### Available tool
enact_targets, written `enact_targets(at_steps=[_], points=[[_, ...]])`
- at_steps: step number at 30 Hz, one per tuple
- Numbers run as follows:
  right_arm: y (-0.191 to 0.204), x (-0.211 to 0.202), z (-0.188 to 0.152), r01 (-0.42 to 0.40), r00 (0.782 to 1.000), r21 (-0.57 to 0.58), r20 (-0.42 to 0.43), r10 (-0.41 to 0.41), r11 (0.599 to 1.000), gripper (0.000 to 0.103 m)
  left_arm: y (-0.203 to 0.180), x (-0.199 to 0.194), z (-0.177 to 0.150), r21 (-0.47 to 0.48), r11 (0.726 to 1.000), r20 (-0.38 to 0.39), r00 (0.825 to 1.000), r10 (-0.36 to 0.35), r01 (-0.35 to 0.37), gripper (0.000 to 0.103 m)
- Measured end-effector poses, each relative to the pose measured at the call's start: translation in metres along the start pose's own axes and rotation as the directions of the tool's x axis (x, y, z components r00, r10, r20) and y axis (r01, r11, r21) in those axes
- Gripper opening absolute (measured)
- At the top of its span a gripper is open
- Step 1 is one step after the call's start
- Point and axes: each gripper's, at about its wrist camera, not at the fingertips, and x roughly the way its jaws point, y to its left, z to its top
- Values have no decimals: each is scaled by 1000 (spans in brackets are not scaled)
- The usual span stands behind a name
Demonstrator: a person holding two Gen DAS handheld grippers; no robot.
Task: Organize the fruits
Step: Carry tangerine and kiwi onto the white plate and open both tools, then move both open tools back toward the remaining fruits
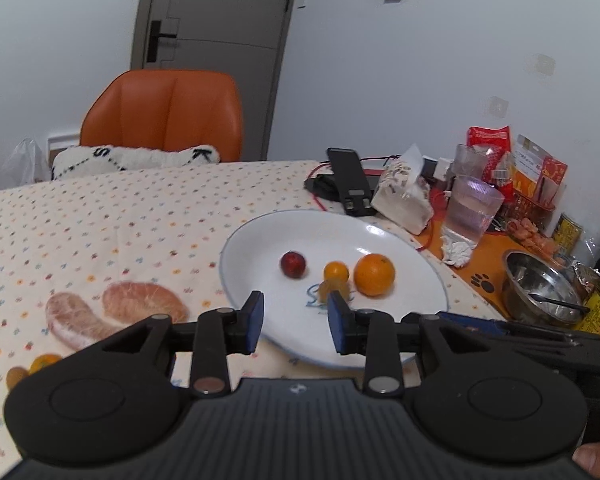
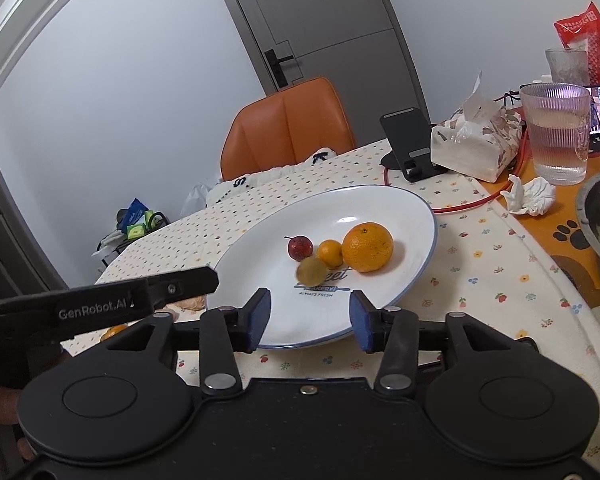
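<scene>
White plate [image 2: 400, 216] on a floral tablecloth [image 1: 100, 220] holds a large orange [image 2: 367, 246], a small orange [image 2: 329, 253], a red fruit [image 2: 299, 247] and a blurred yellowish fruit [image 2: 311, 270]. Left gripper [image 1: 295, 322] and right gripper [image 2: 310, 320] hover at its near rim, both spread and empty. Pomelo segments [image 1: 112, 314] lie off-plate; two small fruits [image 1: 32, 368] beside them are partly hidden.
</scene>
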Motion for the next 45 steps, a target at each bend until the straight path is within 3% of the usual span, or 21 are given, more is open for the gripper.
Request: enact_targets(at_steps=[7,16,45], points=[[10,3,-1,4,1000,-21,-3,-4,1000,58,20,-16,-6,-25,999,10,999,47,-46,56],[29,8,-2,-11,1000,-49,-13,10,999,61,50,-40,-13,-76,991,19,993,115,-113,71],[90,39,-8,-95,994,-145,-62,87,985,61,120,-73,-37,-179,963,21,978,210,-203,73]])
